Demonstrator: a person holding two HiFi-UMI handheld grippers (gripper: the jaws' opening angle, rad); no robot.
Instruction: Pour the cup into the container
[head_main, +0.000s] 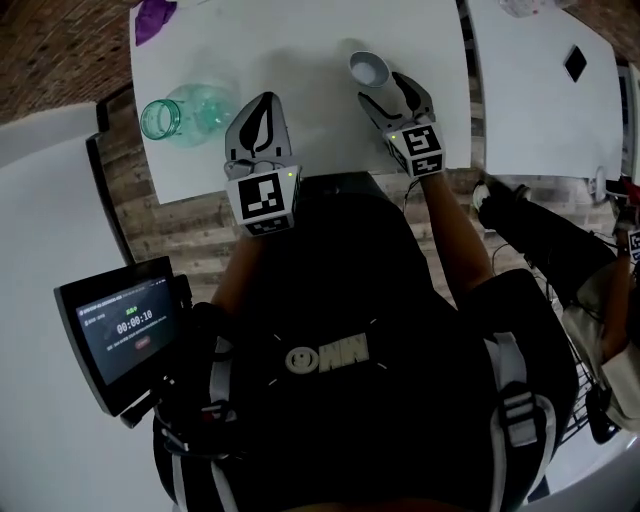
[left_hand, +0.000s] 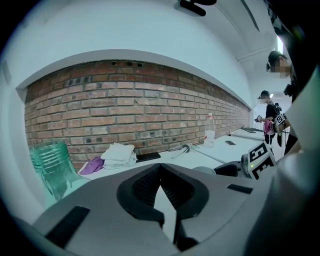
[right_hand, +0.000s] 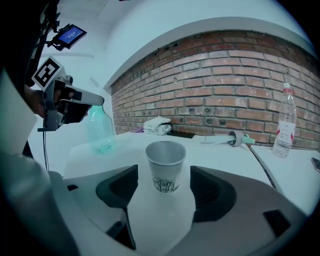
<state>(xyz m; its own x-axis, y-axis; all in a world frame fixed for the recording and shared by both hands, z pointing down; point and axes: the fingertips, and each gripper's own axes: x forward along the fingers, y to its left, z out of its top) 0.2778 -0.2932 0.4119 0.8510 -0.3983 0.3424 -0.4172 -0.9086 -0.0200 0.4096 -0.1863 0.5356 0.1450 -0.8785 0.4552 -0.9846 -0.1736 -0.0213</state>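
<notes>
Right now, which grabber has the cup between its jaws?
The right gripper: the paper cup stands between its open jaws, untouched. The left gripper has its jaws together with nothing between them.

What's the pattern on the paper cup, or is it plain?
Pale cup with a dark tree-like print band near its base; clearest in the right gripper view.
</notes>
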